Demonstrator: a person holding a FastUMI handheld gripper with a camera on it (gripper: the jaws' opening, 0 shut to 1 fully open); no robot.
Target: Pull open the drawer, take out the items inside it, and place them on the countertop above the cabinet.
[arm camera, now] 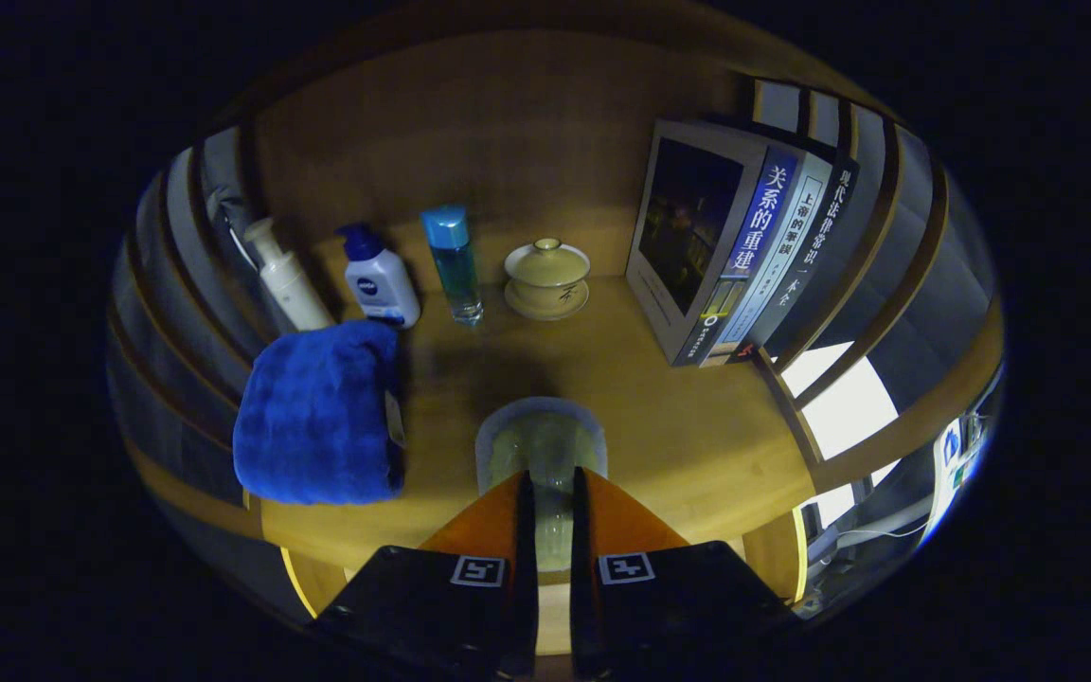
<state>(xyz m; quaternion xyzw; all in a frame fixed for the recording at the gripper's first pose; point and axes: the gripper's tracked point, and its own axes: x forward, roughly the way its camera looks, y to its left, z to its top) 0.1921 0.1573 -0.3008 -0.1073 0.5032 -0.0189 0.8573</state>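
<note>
My gripper is shut on a clear glass cup, whose near side sits pinched in the narrow gap between the two fingers. The cup's rounded body reaches out just ahead of the fingertips, over the wooden countertop. Whether its base touches the wood I cannot tell. Left of the cup a folded blue towel lies on the countertop, overhanging its front edge.
Along the back of the countertop stand a white pump bottle, a white bottle with a blue pump, a clear bottle with a blue cap and a lidded tea bowl on a saucer. Upright books stand beyond the fingers to the right.
</note>
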